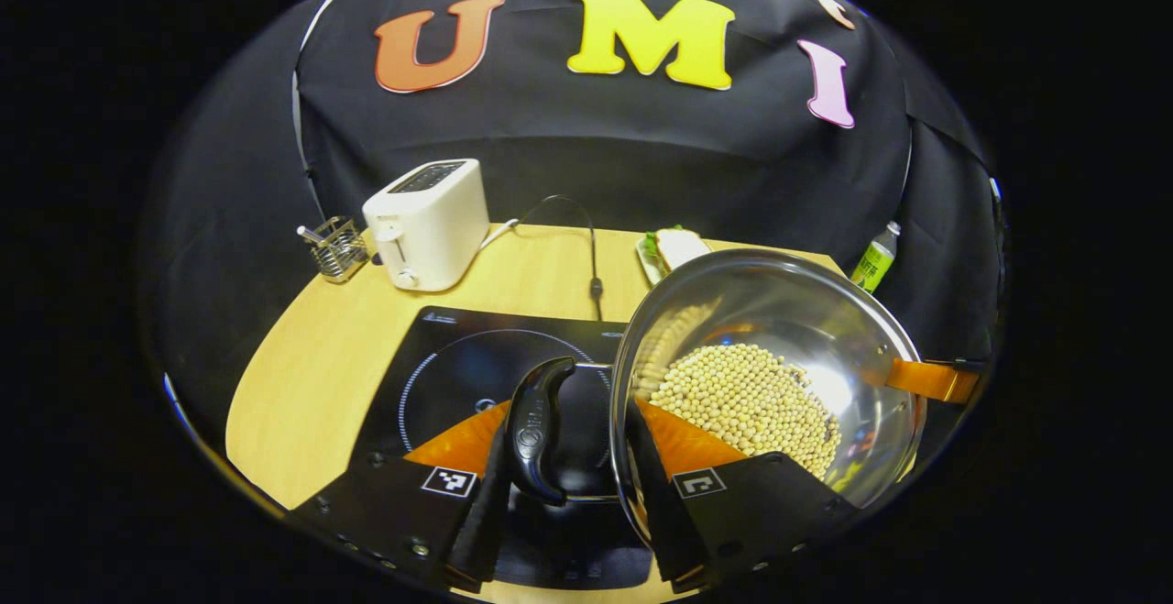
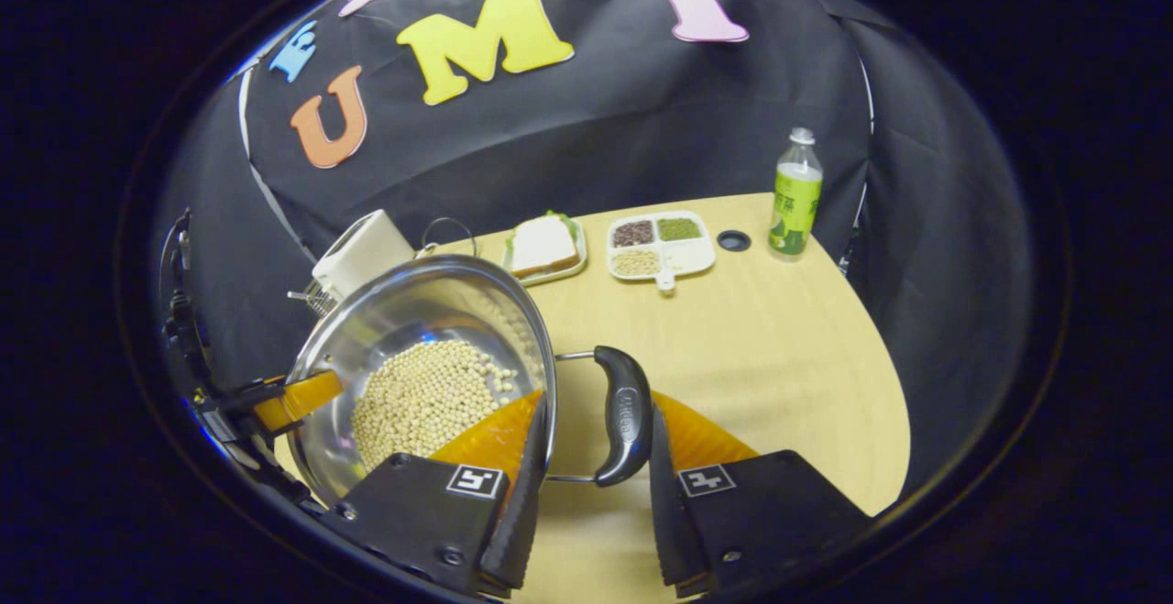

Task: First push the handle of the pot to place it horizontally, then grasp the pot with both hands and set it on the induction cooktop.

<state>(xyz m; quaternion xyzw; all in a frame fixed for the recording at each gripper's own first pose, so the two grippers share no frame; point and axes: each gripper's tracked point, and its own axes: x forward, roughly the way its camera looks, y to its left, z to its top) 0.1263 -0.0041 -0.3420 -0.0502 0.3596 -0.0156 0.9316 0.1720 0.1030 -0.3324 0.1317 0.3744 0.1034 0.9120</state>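
Both hand-held grippers, left [image 1: 566, 485] and right [image 2: 594, 485], clamp the pot's [image 1: 788, 329] handles; cooktop [image 1: 458, 366] lies at ten o'clock of the pot.

Pot [image 1: 852, 329]: I see a shiny steel pot, open, tilted toward my left gripper view, at about 4 o'clock there; in my right gripper view it sits at 8 o'clock.
Contents: pale round beans [image 1: 747, 398] heaped in its bottom.
Handles: I count two dark curved ones [image 1: 536, 425], on opposite sides, each standing between a gripper's fingers.
Induction cooktop [image 1: 458, 356]: black, flat, ring-marked, on the wooden table; I see it at 7 o'clock, beside and under the pot's handle.
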